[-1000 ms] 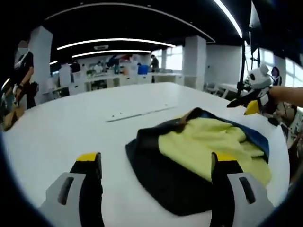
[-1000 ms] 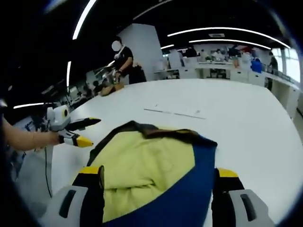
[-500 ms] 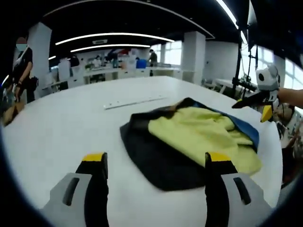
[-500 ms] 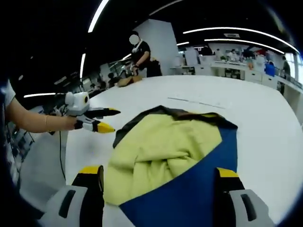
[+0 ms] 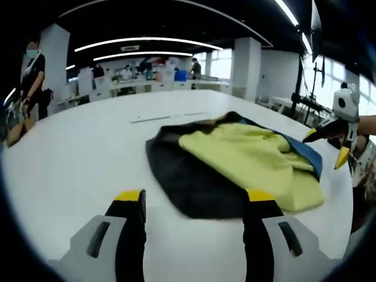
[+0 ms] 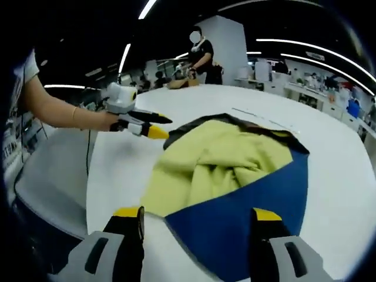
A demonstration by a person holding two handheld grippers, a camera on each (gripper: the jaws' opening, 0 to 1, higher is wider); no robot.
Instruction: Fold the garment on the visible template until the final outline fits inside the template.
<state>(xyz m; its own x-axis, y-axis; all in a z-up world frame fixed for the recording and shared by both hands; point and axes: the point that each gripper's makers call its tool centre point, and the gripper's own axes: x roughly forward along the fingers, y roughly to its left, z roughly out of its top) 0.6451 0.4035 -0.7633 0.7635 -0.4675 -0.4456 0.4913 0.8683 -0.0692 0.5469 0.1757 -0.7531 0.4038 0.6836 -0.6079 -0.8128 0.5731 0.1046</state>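
A crumpled garment point(image 5: 235, 167) of yellow, blue and black panels lay in a loose heap on a white table point(image 5: 76, 153), with the left gripper point(image 5: 194, 202) and right gripper point(image 6: 197, 220) both held clear of it, jaws spread wide and holding nothing. In the left gripper view the black panel lay nearest that gripper and the yellow one bunched on top; in the right gripper view the blue panel lay nearest that gripper, close to its jaw tips. No template outline could be made out under the cloth. A thin grey strip point(image 5: 167, 117) lay on the table beyond the heap. The fabric looked soft, light and limp, likely to sag and slide over the smooth tabletop rather than hold a crease, so a pinch at a flat outer edge or corner, such as the near blue hem or the black edge, seemed a surer hold than the rumpled yellow folds in the middle.
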